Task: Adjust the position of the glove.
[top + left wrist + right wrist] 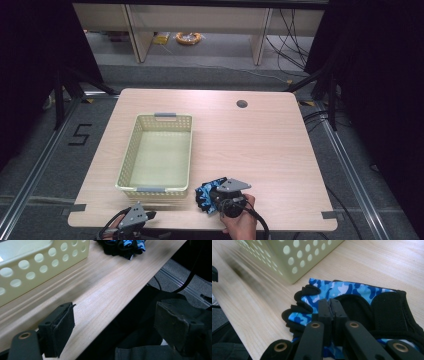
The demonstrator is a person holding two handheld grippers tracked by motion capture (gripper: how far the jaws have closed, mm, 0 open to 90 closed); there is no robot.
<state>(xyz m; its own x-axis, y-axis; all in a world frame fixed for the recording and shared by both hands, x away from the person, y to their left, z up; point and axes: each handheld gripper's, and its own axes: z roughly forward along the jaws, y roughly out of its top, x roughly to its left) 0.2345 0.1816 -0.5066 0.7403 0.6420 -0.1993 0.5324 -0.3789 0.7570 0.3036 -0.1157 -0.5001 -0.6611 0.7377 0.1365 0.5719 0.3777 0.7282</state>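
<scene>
The blue camouflage glove with black palm patches (352, 295) lies flat on the wooden table (260, 150), just right of the pale yellow holey plastic basket (157, 150), right under the right gripper (330, 305), whose jaws are pressed together with nothing visibly between them, while the left gripper (112, 325) waits wide open and empty at the near edge.

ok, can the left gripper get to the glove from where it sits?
Probably yes: left gripper is open at the near edge, with bare table up to the glove. The shut right gripper is over it.
</scene>
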